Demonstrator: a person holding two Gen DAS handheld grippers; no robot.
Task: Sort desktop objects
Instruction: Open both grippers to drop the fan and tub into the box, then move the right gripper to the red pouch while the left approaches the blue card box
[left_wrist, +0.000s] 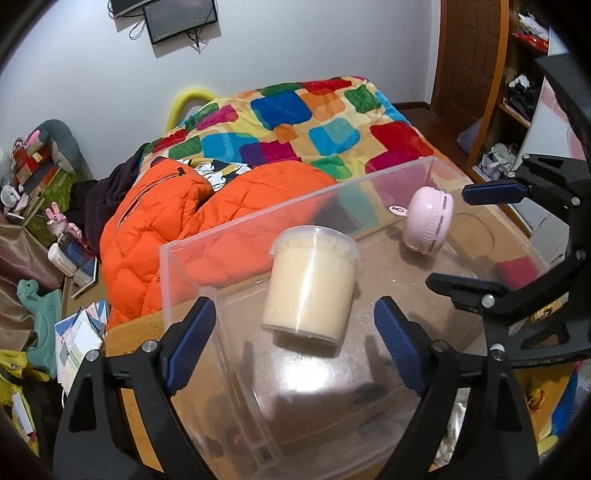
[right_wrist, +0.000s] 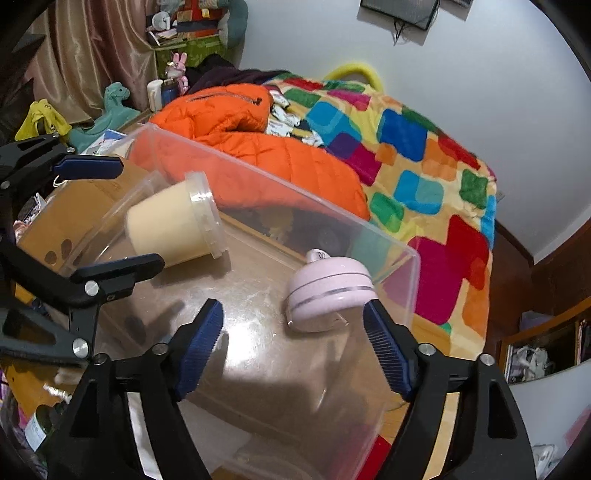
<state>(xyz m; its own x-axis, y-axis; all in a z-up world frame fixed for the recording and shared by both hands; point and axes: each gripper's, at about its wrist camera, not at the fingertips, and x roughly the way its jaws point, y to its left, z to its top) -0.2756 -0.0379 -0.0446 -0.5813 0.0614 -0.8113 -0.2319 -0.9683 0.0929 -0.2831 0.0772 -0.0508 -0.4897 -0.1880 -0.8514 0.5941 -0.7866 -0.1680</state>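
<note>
A clear plastic box (left_wrist: 295, 202) (right_wrist: 295, 196) stands on a wooden desk. Inside it a cream tub (left_wrist: 310, 284) (right_wrist: 170, 225) with a clear lid lies tilted, lid end away from me. A pink round gadget (left_wrist: 428, 221) (right_wrist: 328, 291) rests near the box's far right corner. My left gripper (left_wrist: 295, 310) (right_wrist: 140, 212) is open, its blue pads on either side of the tub with gaps. My right gripper (right_wrist: 293, 308) (left_wrist: 448, 238) is open too. The pink gadget sits just ahead of it, close to the right pad (right_wrist: 384, 343).
Behind the box lies a bed with an orange quilted jacket (left_wrist: 177, 229) (right_wrist: 236, 122) and a colourful checked blanket (left_wrist: 295, 122) (right_wrist: 424, 166). A cardboard box (right_wrist: 74, 210) sits beside the clear box. Shelves (left_wrist: 517, 92) stand at the right; clutter fills the floor at left.
</note>
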